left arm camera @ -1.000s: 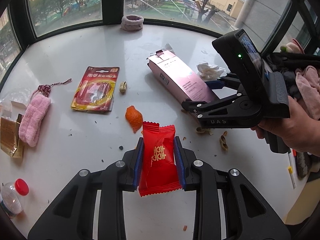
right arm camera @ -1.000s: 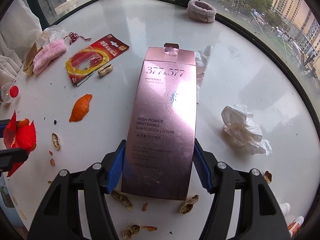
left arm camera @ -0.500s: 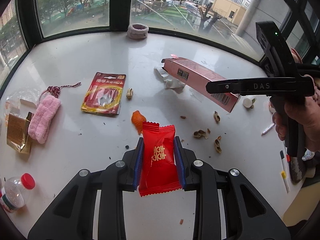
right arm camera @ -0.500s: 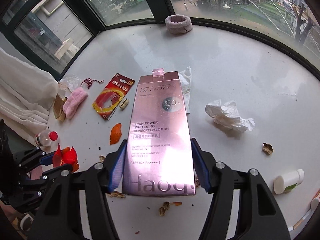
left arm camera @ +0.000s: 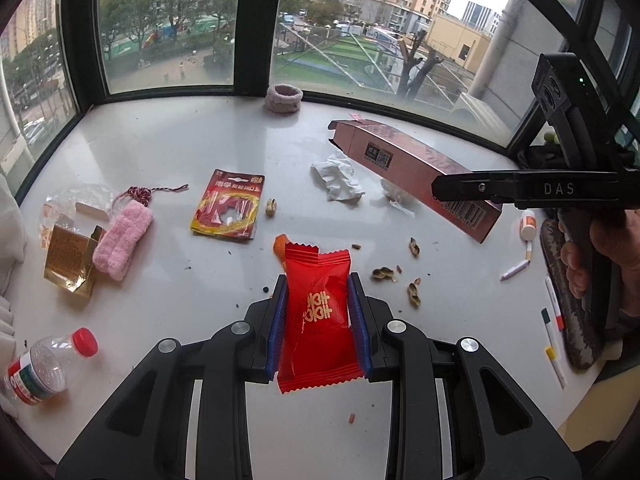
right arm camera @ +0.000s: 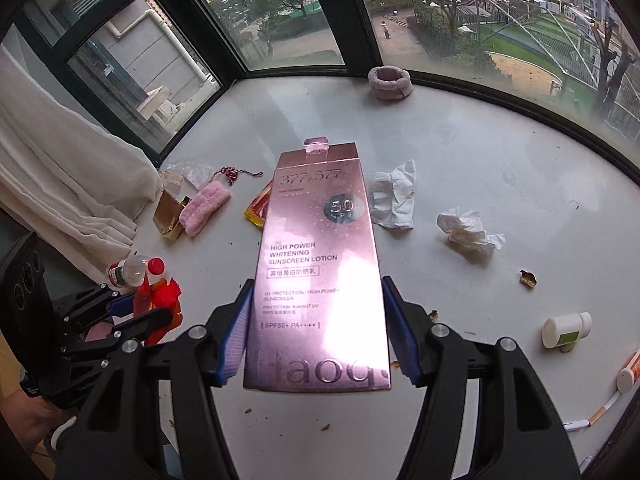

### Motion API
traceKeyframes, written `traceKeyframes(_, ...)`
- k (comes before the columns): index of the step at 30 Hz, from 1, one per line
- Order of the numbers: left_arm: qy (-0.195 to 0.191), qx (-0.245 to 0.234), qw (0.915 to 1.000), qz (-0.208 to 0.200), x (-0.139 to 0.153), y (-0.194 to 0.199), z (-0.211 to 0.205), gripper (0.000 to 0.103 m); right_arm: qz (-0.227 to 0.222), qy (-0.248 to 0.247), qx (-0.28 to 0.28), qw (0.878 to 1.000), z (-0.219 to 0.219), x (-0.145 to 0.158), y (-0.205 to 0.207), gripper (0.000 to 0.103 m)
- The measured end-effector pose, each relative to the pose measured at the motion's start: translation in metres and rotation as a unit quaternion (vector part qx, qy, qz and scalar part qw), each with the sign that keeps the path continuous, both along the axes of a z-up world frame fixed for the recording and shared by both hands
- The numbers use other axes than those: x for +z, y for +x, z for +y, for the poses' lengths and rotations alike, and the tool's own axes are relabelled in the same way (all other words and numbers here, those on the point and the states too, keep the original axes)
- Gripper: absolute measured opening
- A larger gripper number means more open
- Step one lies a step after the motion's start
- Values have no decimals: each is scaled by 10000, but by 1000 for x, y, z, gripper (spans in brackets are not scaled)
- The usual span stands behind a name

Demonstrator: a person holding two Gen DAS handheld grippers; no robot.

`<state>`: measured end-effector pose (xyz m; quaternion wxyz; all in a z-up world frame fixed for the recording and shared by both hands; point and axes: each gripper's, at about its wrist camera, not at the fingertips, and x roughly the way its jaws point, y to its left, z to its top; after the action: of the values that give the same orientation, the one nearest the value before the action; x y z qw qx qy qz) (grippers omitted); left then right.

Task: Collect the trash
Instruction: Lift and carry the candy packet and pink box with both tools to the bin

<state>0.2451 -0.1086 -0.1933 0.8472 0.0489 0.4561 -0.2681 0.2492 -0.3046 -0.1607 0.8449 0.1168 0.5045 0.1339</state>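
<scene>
My left gripper (left arm camera: 319, 320) is shut on a red candy wrapper (left arm camera: 318, 316), held above the white table (left arm camera: 160, 152). My right gripper (right arm camera: 318, 332) is shut on a long pink sunscreen box (right arm camera: 318, 272), lifted well off the table. From the left wrist view the pink sunscreen box (left arm camera: 412, 168) hangs in the air at the right, with the right gripper (left arm camera: 476, 188) and a hand (left arm camera: 612, 256) behind it. In the right wrist view the left gripper (right arm camera: 132, 312) with the red candy wrapper (right arm camera: 158, 300) is low at the left.
On the table lie a red battery card (left arm camera: 228, 210), crumpled tissues (left arm camera: 338, 178) (right arm camera: 468, 232), orange peel (left arm camera: 280, 246), peanut shells (left arm camera: 384, 274), a pink cloth (left arm camera: 122, 240), a gold box (left arm camera: 70, 260), a small bottle (left arm camera: 44, 364), a white jar (right arm camera: 566, 330) and a pink scrunchie (left arm camera: 283, 98). Windows ring the table.
Both grippers have risen from the table with their loads. The pink box has come up off the table and swung up at the right; more of the table and windows shows.
</scene>
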Motion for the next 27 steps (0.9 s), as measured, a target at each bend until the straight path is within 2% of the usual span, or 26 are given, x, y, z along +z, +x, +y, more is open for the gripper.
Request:
traceKeyframes(9, 27, 199, 9996, -181, 21, -42, 35, 27, -224, -105, 501, 9984, 52, 19, -32, 58)
traceKeyframes(17, 130, 609, 9974, -353, 44, -94, 90, 27, -377, -70, 1143, 9927, 117, 33, -73, 58)
traceKeyframes(27, 292, 1440, 9882, -431, 60, -179, 176, 27, -410, 65, 2286, 9726, 218, 39, -134, 58)
